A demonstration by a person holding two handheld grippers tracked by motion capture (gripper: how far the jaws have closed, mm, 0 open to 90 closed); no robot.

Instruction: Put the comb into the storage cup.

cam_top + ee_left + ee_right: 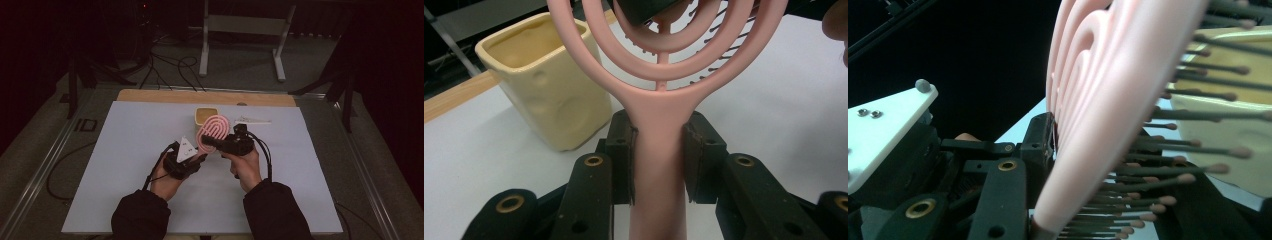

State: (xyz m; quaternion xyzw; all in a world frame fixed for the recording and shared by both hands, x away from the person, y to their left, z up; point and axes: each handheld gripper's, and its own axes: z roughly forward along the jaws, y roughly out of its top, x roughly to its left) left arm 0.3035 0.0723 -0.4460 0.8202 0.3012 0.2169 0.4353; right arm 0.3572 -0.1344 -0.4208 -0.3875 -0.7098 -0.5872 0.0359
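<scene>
- Left gripper (pixel 199 161) is clamping the pink hairbrush (pixel 212 131) by its handle, above the white table (pixel 125 165).
- Right gripper (pixel 218 144) is pinching the brush head edge, apparently firmly.
- Brush looks light, stiff, slippery plastic; the handle is offering the safest hold.

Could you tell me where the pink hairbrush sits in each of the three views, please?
High view: the pink hairbrush is at the centre, held above the white table between both grippers.
Left gripper view: centre, its handle upright between the left gripper jaws, its ringed head at the top.
Right gripper view: the head seen edge-on, centre to right, bristles pointing right, clamped by the right gripper.
Shared landmark: the yellow cup behind the brush.
</scene>
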